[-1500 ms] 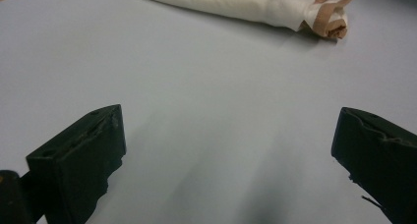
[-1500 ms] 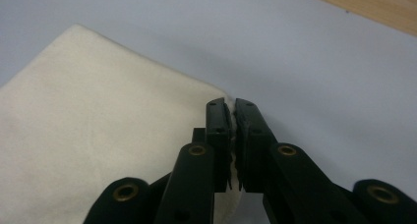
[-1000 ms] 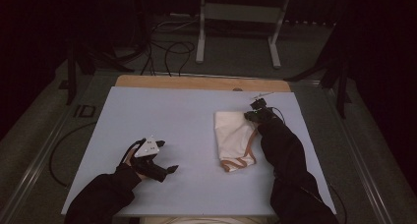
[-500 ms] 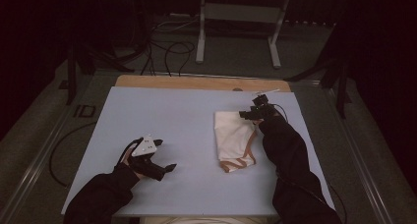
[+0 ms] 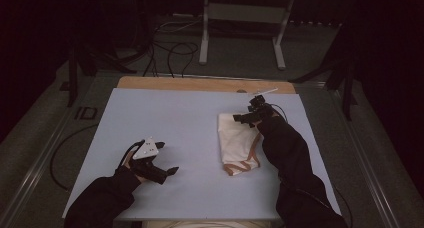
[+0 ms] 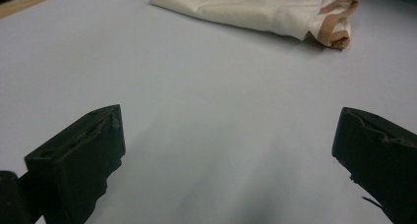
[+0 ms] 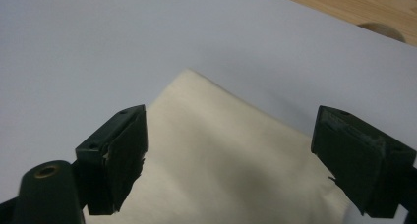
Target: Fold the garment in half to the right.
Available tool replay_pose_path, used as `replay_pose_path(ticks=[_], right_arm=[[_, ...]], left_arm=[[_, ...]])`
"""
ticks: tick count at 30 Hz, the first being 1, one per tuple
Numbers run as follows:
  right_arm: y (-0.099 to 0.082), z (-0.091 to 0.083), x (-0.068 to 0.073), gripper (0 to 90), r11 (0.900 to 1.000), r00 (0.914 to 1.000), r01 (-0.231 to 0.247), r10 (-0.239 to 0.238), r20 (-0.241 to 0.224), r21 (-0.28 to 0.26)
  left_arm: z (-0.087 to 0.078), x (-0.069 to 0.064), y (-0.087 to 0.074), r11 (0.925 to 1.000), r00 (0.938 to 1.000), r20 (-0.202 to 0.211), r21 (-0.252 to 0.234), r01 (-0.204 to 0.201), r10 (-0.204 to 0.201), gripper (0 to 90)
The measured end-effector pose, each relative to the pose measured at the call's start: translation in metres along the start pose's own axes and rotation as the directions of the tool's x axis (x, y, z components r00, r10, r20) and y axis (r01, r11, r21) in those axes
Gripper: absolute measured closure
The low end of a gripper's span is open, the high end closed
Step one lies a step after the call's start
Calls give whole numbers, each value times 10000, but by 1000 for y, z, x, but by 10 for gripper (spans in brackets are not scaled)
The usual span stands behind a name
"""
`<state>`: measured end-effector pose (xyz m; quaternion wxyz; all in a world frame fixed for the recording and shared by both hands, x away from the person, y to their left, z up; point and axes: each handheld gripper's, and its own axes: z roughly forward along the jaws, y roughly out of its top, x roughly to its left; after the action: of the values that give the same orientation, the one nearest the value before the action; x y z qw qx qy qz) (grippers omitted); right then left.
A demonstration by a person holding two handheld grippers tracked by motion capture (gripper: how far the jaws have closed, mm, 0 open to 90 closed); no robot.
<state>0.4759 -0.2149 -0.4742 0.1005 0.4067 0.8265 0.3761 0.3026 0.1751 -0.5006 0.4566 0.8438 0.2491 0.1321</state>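
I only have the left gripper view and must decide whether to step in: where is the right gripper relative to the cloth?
Observer: In the high view the right gripper is over the far end of the folded cloth.
Operator: Is it holding the cloth?
Observer: No. In the right gripper view its jaws have just been opening and stand wide above the cloth, pads off the fabric.
Operator: And the left gripper, seen from above?
Observer: The left gripper is low over the bare mat, well to the left of the cloth, jaws open.
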Motion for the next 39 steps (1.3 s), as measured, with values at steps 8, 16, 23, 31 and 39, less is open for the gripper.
replay_pose_path(ticks=[8, 16, 23, 31, 39], right_arm=[[8, -8, 17, 134, 9989, 9984, 464, -467, -306, -105], [5, -20, 24, 124, 9982, 9969, 557, -567, -553, -203], [-4, -30, 29, 98, 9956, 9933, 785, -825, -807, -519], [-25, -49, 32, 97, 9912, 9879, 1054, -1136, -1058, -803], [-52, -66, 33, 98, 9909, 9914, 812, -913, -934, -1074]], left_arm=[[-1, 2, 0, 10000, 10000, 3, 29, 30, -30, 4], [-4, 2, -1, 10000, 10000, 13, 66, 39, -39, 4], [-8, 3, -1, 9999, 9999, 7, 10, 106, -106, 4], [-13, 5, -5, 9998, 9997, -127, 62, 198, -197, 4], [-18, 6, -8, 9997, 9996, -186, 119, 236, -234, 4]])
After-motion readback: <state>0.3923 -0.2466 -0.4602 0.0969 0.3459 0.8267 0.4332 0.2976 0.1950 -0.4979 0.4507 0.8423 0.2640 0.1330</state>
